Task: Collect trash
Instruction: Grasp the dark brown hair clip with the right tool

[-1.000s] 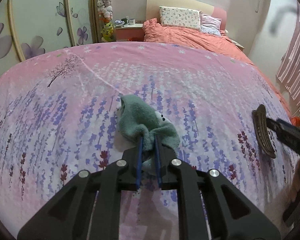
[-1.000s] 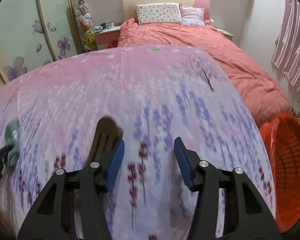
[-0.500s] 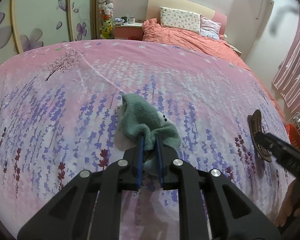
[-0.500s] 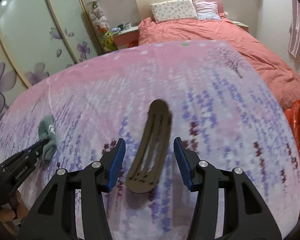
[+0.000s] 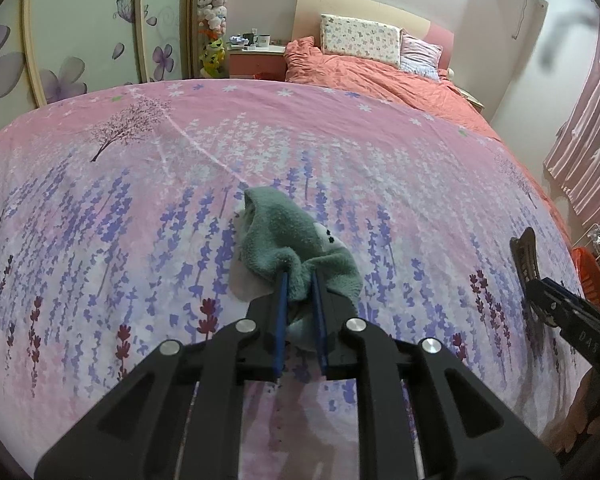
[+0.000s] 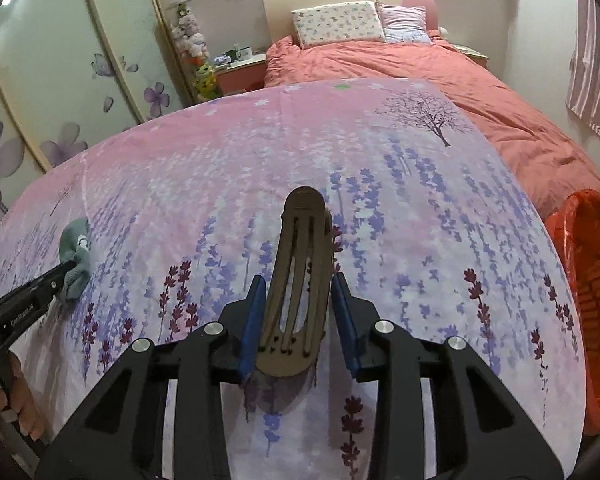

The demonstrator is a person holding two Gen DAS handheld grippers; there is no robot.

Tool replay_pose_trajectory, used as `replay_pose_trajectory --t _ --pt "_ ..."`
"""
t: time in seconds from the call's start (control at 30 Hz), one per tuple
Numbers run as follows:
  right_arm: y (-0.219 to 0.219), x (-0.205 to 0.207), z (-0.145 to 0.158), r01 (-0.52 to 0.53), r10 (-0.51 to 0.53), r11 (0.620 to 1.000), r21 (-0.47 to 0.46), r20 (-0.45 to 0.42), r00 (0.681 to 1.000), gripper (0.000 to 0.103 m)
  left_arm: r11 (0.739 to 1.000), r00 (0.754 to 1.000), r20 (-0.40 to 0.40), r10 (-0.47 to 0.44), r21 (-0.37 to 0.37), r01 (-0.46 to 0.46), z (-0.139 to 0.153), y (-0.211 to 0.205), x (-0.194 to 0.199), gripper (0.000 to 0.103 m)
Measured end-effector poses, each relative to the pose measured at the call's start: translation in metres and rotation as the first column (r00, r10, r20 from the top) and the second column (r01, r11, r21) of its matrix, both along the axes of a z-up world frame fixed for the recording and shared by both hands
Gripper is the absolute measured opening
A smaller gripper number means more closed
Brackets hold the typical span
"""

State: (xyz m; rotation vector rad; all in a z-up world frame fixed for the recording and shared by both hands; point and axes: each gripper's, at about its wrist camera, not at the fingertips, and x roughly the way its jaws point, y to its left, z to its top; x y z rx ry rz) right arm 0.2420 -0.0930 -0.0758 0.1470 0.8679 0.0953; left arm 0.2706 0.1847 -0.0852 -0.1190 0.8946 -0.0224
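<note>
The green fleece sock [image 5: 296, 244] is a soft, crumpled item with a small white patch bearing dark dots; it lies on the pink lavender-print bedspread [image 5: 140, 184], near the left edge as the right wrist view shows it. The left gripper [image 5: 300, 284] is clenched on the sock's near end, fabric bunched between the narrow blue pads. The brown hair clip [image 6: 298, 276] is long, curved and slotted, lying lengthwise on the bedspread between the fingers of the right gripper [image 6: 298, 292]. Those jaws have just been closing around the clip — the left pad looks in contact with its edge, while a slim gap shows at the right pad, so a firm grasp cannot be confirmed. Only the right wrist view shows the clip's slots and the full orange basket [image 6: 592, 280] at the far right, beyond the bedspread's edge. The left wrist view alone shows the sock's texture — and the clip edge-on at the right.
</note>
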Motion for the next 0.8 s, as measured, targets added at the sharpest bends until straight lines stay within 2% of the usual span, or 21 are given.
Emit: replay_pose_trajectory --t 0.1,0.2,0.23,0.43,0.6,0.8 --pt "0.005 0.009 0.0 0.011 -0.011 1.0 -0.007 -0.005 1.0 0.035 1.0 1.0 0.005 -0.011 -0.009 0.011 0.0 0.0 0.0 0.02" --pt "0.011 0.014 -0.001 0.016 -0.016 0.999 -0.029 0.0 1.0 0.035 1.0 1.0 0.006 -0.007 -0.021 0.007 0.0 0.0 0.0 0.039" --pt "0.012 0.015 0.0 0.014 -0.014 0.999 -0.04 0.001 1.0 0.035 1.0 1.0 0.006 -0.004 -0.023 0.005 0.0 0.001 0.0 0.041" --pt "0.01 0.021 0.0 0.018 -0.018 0.999 -0.036 0.002 1.0 0.036 0.999 1.0 0.007 0.002 -0.046 -0.002 0.005 0.002 0.004 0.047" --pt "0.001 0.021 0.0 0.006 -0.006 1.0 -0.006 0.005 1.0 0.037 1.0 1.0 0.01 -0.005 -0.028 0.005 0.007 -0.002 0.006 0.052" --pt "0.005 0.017 -0.002 -0.005 0.005 1.0 -0.03 0.004 1.0 0.041 1.0 1.0 -0.002 -0.013 -0.022 0.013 0.005 -0.012 0.008 0.056"
